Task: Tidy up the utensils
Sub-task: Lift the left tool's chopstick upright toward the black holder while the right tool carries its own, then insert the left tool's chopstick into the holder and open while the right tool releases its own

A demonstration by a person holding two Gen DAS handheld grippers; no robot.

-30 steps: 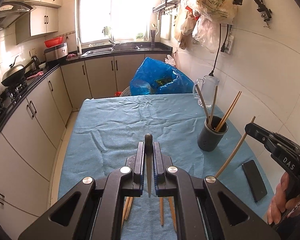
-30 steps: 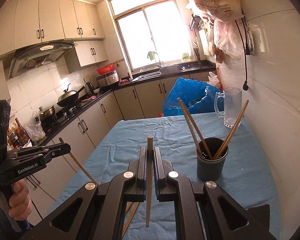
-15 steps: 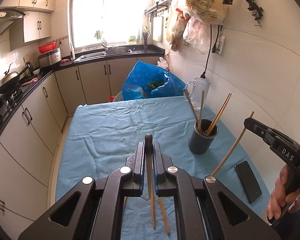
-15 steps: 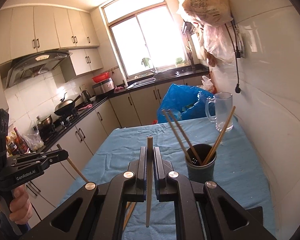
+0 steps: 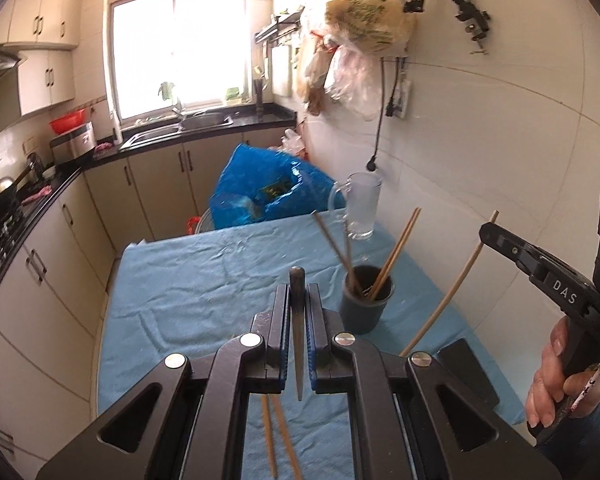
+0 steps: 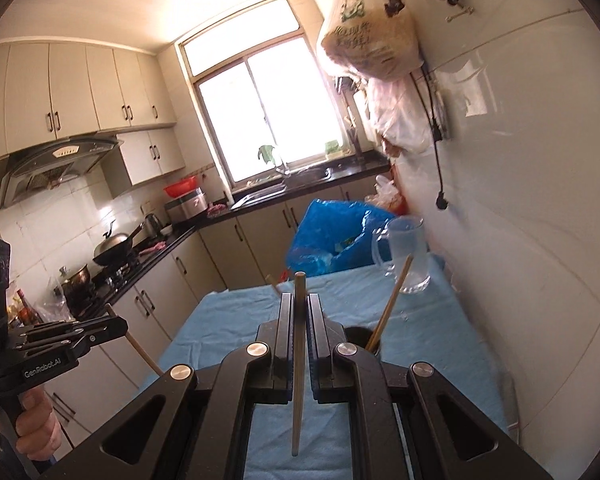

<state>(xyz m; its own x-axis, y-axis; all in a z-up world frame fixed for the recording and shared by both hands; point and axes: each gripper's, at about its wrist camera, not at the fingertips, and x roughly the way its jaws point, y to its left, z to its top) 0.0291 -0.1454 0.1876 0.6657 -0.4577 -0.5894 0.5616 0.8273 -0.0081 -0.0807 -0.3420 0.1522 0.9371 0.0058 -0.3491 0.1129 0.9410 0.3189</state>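
The left gripper (image 5: pixel 298 312) is clamped on a dark-tipped chopstick (image 5: pixel 298 344), and the right gripper (image 6: pixel 299 340) is pinched tight on a pale chopstick (image 6: pixel 299 360). Each stick runs lengthwise between the closed jaws with its end sticking out past the tips, which probably makes it easy to steer into the dark holder cup (image 5: pixel 364 304) at centre right of the left view. That cup already holds several chopsticks (image 5: pixel 394 252), leaning apart against its rim. Two more loose chopsticks (image 5: pixel 278 436) lie on the cloth at the bottom of that view, partly hidden under the gripper, so the sorting looks unfinished.

The table wears a wrinkled blue cloth (image 5: pixel 204 280). A glass mug (image 5: pixel 362 210) stands at its far right corner, near the white tiled wall, and a black phone (image 5: pixel 466 376) lies at lower right. Beyond are a blue bag (image 5: pixel 268 188), beige cabinets, a sink under a bright window, and a stove at the left.
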